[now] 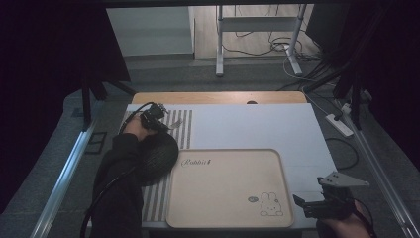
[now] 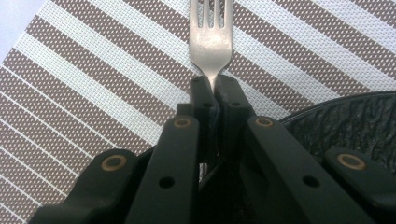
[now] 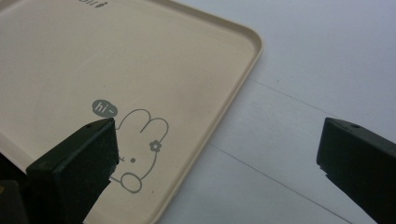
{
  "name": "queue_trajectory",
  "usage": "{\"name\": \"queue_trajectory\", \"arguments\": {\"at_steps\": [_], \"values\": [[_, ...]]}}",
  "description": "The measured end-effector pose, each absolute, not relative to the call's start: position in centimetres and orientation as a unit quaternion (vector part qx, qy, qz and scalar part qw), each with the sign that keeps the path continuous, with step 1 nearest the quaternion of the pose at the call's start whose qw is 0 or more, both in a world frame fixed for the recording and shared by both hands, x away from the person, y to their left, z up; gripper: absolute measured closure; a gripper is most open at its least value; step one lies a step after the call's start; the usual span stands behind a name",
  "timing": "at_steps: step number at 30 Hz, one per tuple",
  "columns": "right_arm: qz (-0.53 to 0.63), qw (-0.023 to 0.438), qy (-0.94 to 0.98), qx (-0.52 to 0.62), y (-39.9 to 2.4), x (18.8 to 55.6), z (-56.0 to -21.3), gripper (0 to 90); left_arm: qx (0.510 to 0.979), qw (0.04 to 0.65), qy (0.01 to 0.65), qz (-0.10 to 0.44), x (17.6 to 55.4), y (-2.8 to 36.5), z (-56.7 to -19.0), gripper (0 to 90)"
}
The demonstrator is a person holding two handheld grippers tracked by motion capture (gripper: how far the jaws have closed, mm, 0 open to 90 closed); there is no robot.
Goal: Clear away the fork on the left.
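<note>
A metal fork point(image 2: 211, 32) lies with its tines pointing away over the brown-and-white striped placemat point(image 2: 93, 70). My left gripper point(image 2: 214, 81) is shut on the fork's neck, its jaws pressed together on the metal. In the high view the left gripper point(image 1: 156, 119) sits at the far left of the placemat point(image 1: 184, 130), with the fork point(image 1: 175, 124) sticking out to its right. A black textured dish point(image 1: 157, 156) rests just nearer than it, under the forearm. My right gripper point(image 1: 312, 199) stands open at the front right, holding nothing; in its own view the right gripper point(image 3: 217, 126) straddles the tray's edge.
A beige tray point(image 1: 228, 163) with a rabbit drawing point(image 1: 270, 204) lies at the front centre on the white tabletop point(image 1: 257, 126). The tray's raised rim point(image 3: 233, 93) runs between the right jaws. Table legs and cables are on the floor beyond the far edge.
</note>
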State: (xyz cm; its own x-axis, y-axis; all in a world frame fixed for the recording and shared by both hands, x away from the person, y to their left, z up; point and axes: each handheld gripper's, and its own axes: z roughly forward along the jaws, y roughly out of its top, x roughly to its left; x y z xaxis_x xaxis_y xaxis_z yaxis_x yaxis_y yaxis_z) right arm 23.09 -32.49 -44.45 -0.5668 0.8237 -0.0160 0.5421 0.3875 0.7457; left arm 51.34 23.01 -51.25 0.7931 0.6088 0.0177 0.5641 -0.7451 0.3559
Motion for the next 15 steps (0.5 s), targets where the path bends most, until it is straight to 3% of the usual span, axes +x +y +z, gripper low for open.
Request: {"name": "queue_trajectory", "arguments": {"at_steps": [6, 15], "values": [[0.359, 0.197, 0.808, 0.423, -32.5, 23.1, -44.4, 0.0, 0.935, 0.166, 0.306, 0.074, 51.3, 23.0, -51.2, 87.0], [0.361, 0.195, 0.807, 0.425, -32.6, 23.2, -44.4, 0.0, 0.931, 0.138, 0.302, 0.148, 50.8, 24.1, -49.8, 87.0]]}}
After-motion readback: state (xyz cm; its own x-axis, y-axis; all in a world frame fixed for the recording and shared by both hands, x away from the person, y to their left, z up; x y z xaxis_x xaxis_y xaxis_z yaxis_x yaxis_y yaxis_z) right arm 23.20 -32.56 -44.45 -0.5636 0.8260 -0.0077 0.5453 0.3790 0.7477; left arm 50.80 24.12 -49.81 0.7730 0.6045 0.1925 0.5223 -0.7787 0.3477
